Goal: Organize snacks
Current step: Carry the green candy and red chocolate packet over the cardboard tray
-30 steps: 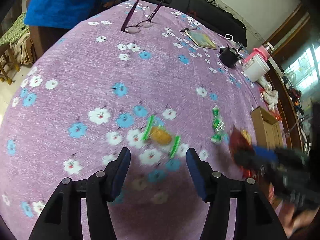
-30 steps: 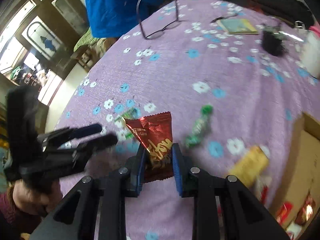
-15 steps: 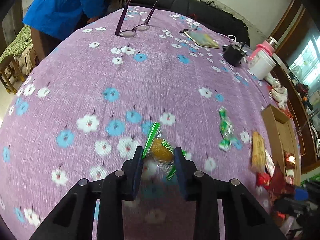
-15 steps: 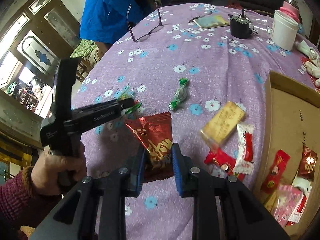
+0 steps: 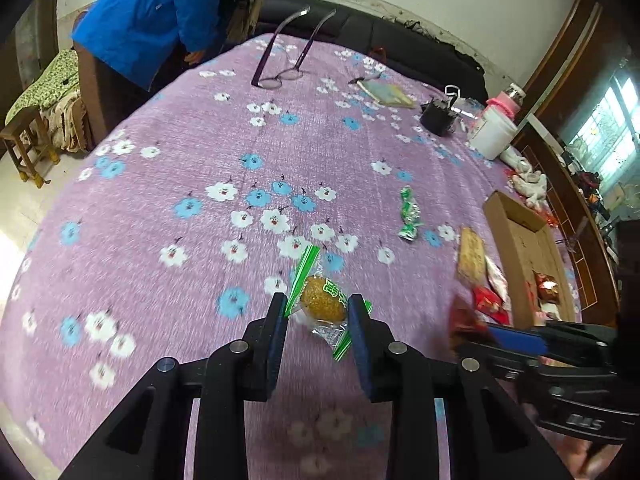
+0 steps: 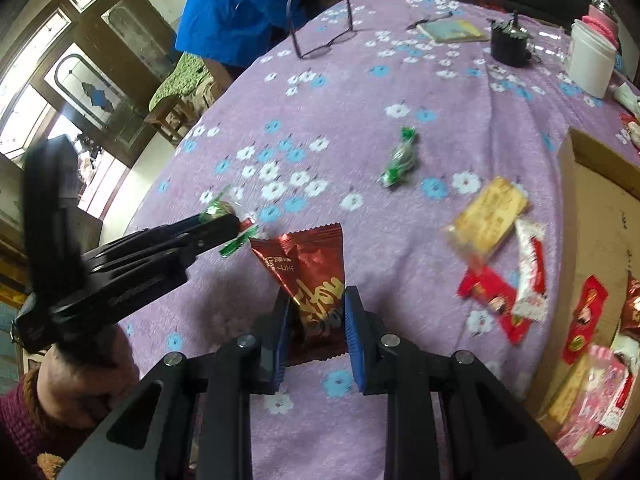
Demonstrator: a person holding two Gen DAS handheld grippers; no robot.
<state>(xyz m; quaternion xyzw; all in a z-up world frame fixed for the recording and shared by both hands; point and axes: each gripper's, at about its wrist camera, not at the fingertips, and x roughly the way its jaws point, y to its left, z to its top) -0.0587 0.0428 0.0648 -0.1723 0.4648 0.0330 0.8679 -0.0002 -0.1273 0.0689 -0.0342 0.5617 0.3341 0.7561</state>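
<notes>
The left gripper (image 5: pixel 318 314) has its blue pads drawn in narrow and pinched on a clear, green-edged wrapper with a round golden snack (image 5: pixel 322 303) inside, held above the purple flowered tablecloth (image 5: pixel 168 184). The right gripper (image 6: pixel 316 312) is pressed together on the lower end of a red foil snack packet (image 6: pixel 308 270), whose crimped top fans out above the pads. On the cloth beyond lie a green twisted candy (image 6: pixel 398 158), a yellow packet (image 6: pixel 490 214) and red and white wrappers (image 6: pixel 516 280), just beside a cardboard box (image 6: pixel 600 216) that holds more snacks. Glasses (image 5: pixel 280 76) rest at the far side.
</notes>
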